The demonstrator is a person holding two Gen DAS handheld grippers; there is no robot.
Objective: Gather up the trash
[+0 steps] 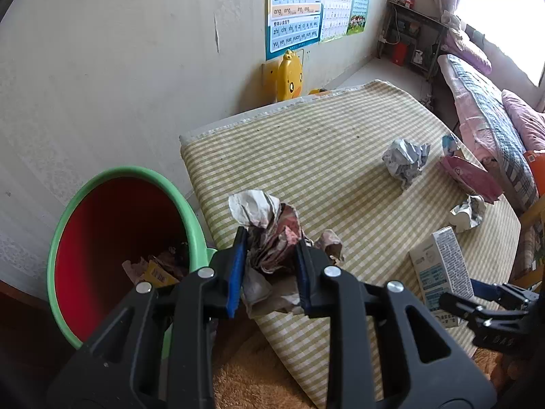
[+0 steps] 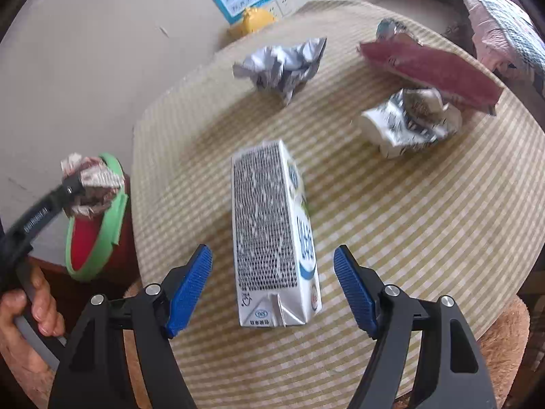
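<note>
Carton [image 2: 272,235] between wide-apart right gripper [image 2: 272,286] pads, untouched; left gripper [image 1: 270,269] clamped on crumpled paper [image 1: 269,231]

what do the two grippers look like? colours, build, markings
Both match. The left gripper and right gripper each have black plastic arms with triangular cut-outs, round silver pivot pins, and blue ribbed pads on the fingers. The right view shows white lettering along the left gripper's black arm, too blurred to read, and a grey handle under the hand. No cables or sleeves visible.

I am in a home bedroom: beyond my checked table [image 1: 327,156] stands a bed [image 1: 487,116] with quilts, and learning posters [image 1: 296,10] hang on the wall behind it.
</note>
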